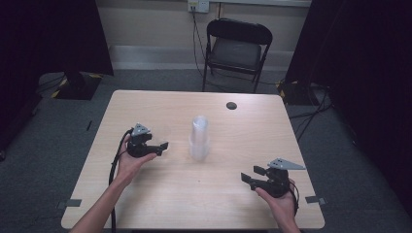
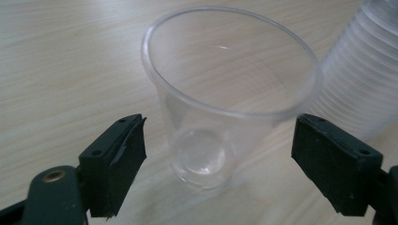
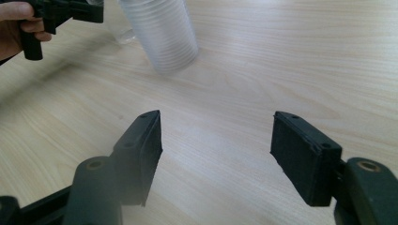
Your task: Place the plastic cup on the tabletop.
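Black tongs (image 1: 165, 147), grey three-cornered plates

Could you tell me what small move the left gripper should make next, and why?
Probably close the left gripper gently on the single clear plastic cup: it stands upright between the open jaws, untouched, beside the stack of cups.

Left tongs (image 1: 164, 148): held in the left hand (image 1: 127, 160), jaws wide apart, pads touching nothing, pointing level toward the right tongs' side.
Right tongs (image 1: 248, 178): gripped by the right hand (image 1: 282, 201), jaws spread wide with nothing between them, pointing toward the left tongs.
Forearms: both enter from the near edge, well apart.
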